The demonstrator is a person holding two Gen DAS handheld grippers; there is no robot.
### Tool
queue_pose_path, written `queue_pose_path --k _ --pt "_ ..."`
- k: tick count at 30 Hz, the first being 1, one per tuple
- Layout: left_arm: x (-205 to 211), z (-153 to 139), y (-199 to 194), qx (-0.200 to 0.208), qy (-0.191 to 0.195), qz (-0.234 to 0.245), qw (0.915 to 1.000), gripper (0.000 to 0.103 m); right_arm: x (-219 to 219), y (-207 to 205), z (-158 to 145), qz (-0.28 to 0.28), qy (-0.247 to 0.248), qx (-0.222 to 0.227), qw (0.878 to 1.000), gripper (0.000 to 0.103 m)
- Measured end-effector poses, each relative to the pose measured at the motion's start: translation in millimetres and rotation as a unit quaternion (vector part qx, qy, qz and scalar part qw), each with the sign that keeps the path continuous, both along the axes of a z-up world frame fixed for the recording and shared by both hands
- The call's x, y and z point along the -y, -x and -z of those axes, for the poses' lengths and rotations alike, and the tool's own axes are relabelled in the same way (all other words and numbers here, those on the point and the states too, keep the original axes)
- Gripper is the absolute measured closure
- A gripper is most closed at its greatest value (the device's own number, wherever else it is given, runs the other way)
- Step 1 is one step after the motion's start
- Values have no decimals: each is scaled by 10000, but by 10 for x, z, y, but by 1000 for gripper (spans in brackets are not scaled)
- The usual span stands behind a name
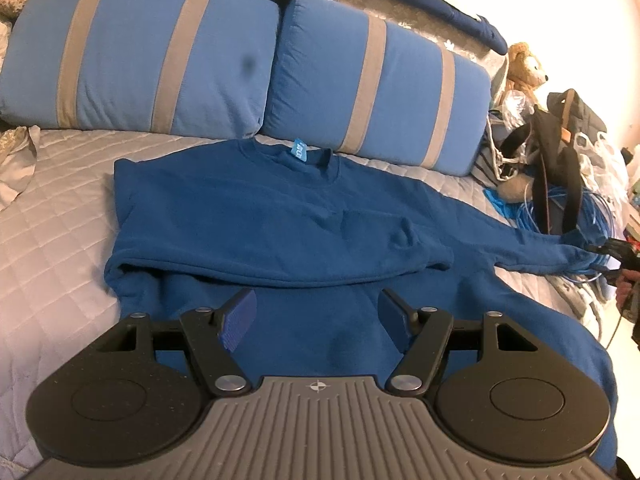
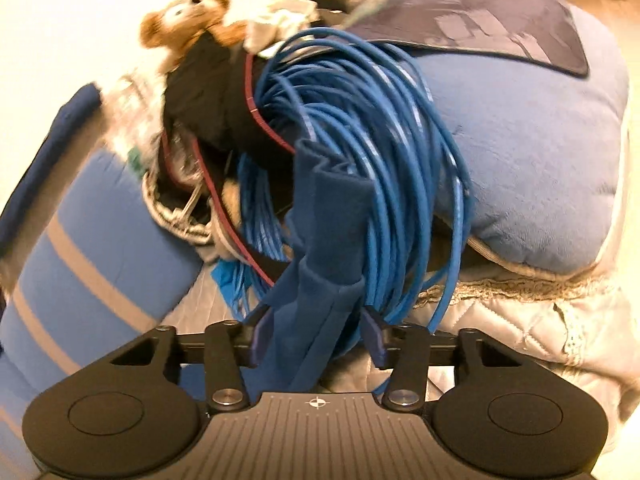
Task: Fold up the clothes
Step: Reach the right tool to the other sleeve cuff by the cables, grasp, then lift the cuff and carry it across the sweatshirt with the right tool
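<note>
Lying flat on bed (image 1: pixel 48 216): sweater (image 1: pixel 248 208), collar toward pillows (image 1: pixel 376 80), one sleeve already folded across chest. Left gripper (image 1: pixel 316 312) over hem, jaws wide, nothing between. Right gripper (image 2: pixel 316 334) at far sleeve cuff (image 2: pixel 328 232), jaws narrowed around it; contact with pads unclear through blur, probably loose. Risk: cable coil (image 2: pixel 384 152) just beside cuff, could snag or drag along on lift. Risk: partial pinch, cuff slipping mid-fold.

Quilted grey bed (image 1: pixel 60 216): blue sweatshirt (image 1: pixel 256 208) spread flat, 2 striped pillows (image 1: pixel 132 52) behind.
</note>
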State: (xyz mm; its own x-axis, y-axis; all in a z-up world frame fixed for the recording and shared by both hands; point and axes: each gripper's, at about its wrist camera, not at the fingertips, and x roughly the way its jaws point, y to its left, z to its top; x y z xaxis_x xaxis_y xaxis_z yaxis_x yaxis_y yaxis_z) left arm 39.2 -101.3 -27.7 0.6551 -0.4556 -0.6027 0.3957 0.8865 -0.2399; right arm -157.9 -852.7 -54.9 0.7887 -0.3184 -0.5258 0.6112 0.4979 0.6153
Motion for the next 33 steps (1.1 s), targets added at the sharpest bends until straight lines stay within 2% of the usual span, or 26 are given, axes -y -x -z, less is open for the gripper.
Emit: queue_pose_path --k 3,5,7,12,16,21,27,33 --pt "-3 1 2 0 23 2 10000 36 67 -20 67 220 -287 113 9993 58" --pt "-4 2 0 -7 36 11 10000 36 92 -29 102 280 -444 210 9984 65" --pt "-6 3 -3 -15 50 19 10000 36 113 -60 118 307 -427 200 9984 79" --pt "-8 2 -1 -13 78 7 10000 36 129 -144 118 326 -349 1 9989 92" --pt "-6 1 -1 -31 89 -16 10000 36 -9 -239 -66 76 69 -98 9999 93" --pt "-24 7 -14 -79 130 6 9999 36 -257 -417 -316 -512 407 -45 9978 93" --pt "-38 13 -4 -77 166 -16 9998 36 -595 -697 -464 -1233 432 130 9913 94" --pt "36 12 16 -20 -37 -14 10000 36 -1015 -955 -554 -1870 409 328 9810 94"
